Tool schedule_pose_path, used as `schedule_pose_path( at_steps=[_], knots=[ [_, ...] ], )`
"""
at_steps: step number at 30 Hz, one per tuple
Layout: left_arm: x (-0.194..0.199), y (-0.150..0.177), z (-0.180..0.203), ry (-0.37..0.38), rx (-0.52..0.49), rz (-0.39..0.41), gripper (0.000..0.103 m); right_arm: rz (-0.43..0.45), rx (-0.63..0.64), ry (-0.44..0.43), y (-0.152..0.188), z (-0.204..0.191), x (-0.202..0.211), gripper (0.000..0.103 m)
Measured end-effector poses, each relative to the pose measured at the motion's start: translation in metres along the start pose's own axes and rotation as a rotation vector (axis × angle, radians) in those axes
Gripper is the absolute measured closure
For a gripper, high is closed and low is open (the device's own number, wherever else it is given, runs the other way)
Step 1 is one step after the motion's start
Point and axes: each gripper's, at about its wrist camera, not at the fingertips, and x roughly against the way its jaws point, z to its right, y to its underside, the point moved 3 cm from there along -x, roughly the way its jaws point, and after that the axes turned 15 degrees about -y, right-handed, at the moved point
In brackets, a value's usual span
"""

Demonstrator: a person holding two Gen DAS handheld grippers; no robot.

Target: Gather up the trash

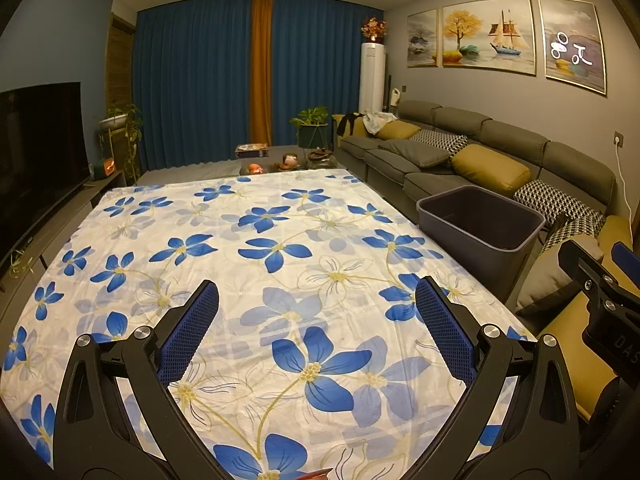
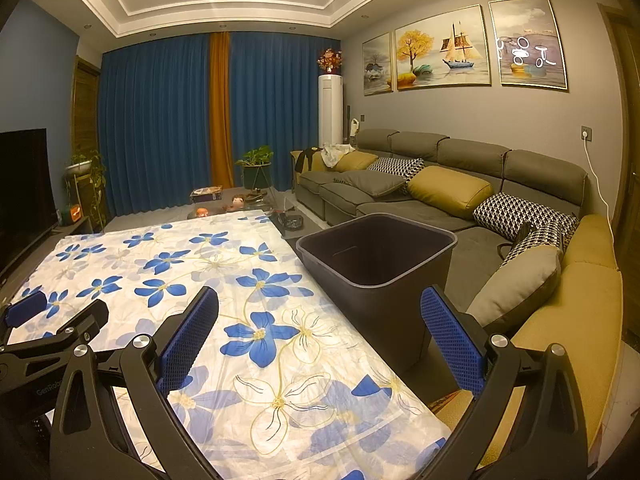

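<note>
Above the floral-clothed bench (image 1: 280, 240), both the left tool (image 1: 316, 320) and right tool (image 2: 320, 320) hang wide and empty; no trash shows, only a rigid-looking grey bin (image 2: 376, 264) beside it, best gripped by its rim.

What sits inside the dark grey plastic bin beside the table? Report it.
The dark grey plastic bin shows only bare inner walls; its near wall hides the bottom, so trash there cannot be ruled out.

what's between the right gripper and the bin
Nothing loose. In the right wrist view only floral tablecloth runs from the open right gripper to the dark bin at the table's edge. No trash shows on it.
</note>
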Motion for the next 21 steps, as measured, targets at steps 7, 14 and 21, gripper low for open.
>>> schedule_pose_path(
  at_steps=[7,14,21],
  knots=[
    [0.0004,0.0011,0.0006,0.001,0.0,0.001,0.006,0.001,-0.003,0.0,0.0007,-0.0003,0.0004,0.006],
    [0.0007,0.0016,0.0011,0.001,0.0,0.001,0.006,0.001,-0.004,-0.001,0.0008,-0.0001,0.0006,0.006],
    [0.0014,0.0025,0.0021,0.005,0.001,0.001,0.006,0.001,-0.003,0.0,0.0014,-0.0016,0.0013,0.006]
  ],
)
